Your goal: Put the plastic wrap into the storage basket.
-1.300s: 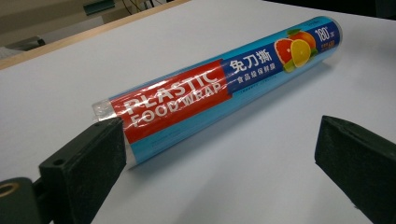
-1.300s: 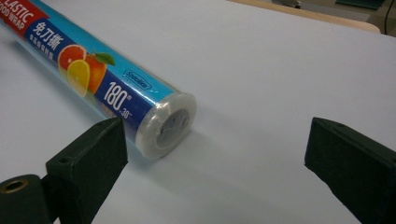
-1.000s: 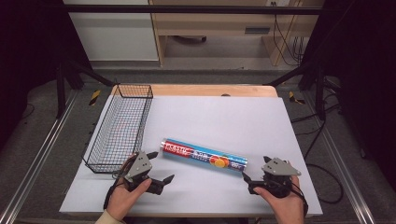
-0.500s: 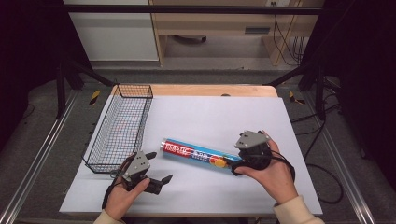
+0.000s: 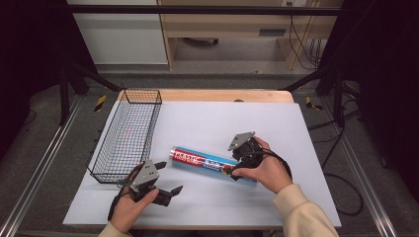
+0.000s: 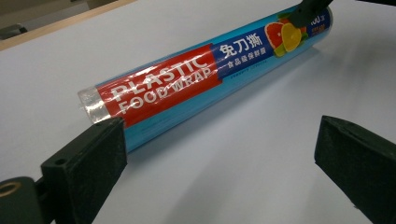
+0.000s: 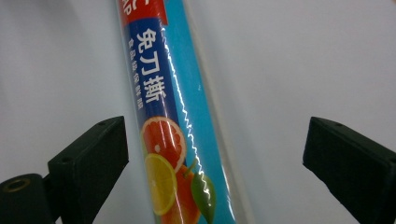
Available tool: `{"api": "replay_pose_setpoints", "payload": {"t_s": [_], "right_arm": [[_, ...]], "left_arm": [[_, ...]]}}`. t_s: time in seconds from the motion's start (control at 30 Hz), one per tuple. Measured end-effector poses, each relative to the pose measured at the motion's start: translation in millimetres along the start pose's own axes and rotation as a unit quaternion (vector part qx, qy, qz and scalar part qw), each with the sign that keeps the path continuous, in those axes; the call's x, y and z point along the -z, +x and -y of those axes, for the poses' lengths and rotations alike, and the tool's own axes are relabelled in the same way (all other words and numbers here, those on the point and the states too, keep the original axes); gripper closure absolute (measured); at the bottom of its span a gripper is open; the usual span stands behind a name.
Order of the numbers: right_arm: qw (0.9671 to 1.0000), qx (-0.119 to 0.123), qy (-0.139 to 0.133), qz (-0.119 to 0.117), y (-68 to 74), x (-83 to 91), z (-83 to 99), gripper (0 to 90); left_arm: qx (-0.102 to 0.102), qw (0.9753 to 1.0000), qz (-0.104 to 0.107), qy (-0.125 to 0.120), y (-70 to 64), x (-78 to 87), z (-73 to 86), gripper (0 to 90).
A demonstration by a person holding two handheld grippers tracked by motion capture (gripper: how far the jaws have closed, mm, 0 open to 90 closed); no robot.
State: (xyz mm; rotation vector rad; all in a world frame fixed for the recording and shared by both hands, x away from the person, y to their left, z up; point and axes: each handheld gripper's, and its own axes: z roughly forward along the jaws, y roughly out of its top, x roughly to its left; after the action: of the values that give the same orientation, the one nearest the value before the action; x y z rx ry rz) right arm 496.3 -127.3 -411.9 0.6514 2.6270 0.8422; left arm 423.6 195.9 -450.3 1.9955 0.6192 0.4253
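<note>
Here, right gripper (image 5: pixel 236 165) is gaping over food-wrap roll (image 5: pixel 212 163) | left gripper (image 5: pixel 165 180) is idling agape | risk: off-centre jaws are nudging roll, sending it rolling.

A white worktop (image 5: pixel 276 123) with a wooden far edge is filling the middle of the high view. Grey floor (image 5: pixel 39 148) is showing at both sides, metal rails (image 5: pixel 29 185) running along it. At the top, a white cabinet (image 5: pixel 123 34) and a wooden shelf unit (image 5: pixel 237 24) are standing, cables (image 5: pixel 301 34) hanging at upper right.

Right hand-held gripper (image 5: pixel 236 165) has moved — now straddling the wrap roll (image 5: pixel 207 161).
</note>
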Motion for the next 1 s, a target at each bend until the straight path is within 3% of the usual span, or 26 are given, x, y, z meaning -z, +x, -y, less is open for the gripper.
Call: {"api": "replay_pose_setpoints", "payload": {"t_s": [0.13, 0.27, 0.37, 0.53, 0.93, 1.0], "right_arm": [[0.9996, 0.005, 0.026, -0.014, 1.1, -20.3, 7.9, 8.9], [0.9993, 0.014, 0.027, -0.022, 2.5, -27.3, 10.6, 10.7], [0.9982, 0.024, 0.046, -0.032, 4.0, -34.8, 11.5, 13.3], [0.9963, 0.031, 0.071, -0.036, 5.8, -40.7, 12.3, 17.4], [0.9939, 0.043, 0.094, -0.039, 5.9, -48.1, 8.2, 28.8], [0.9936, 0.06, 0.089, -0.035, 7.5, -46.4, 9.1, 30.0]], "left_arm": [[0.0, 1.0, -0.004, 0.0, 0.2, 0.0, 0.1, 2.8], [0.0, 1.0, -0.003, 0.0, 0.0, -0.5, 0.2, 2.8], [-0.002, 1.0, 0.0, 0.003, -0.3, -1.0, 0.2, 2.8], [-0.002, 1.0, 0.002, 0.006, -0.7, -1.7, 0.6, 2.8], [-0.006, 0.9999, 0.006, 0.009, -1.6, -2.4, 0.7, 2.9], [-0.01, 0.9999, 0.005, 0.008, -2.1, -2.0, 0.0, 3.1]]}}
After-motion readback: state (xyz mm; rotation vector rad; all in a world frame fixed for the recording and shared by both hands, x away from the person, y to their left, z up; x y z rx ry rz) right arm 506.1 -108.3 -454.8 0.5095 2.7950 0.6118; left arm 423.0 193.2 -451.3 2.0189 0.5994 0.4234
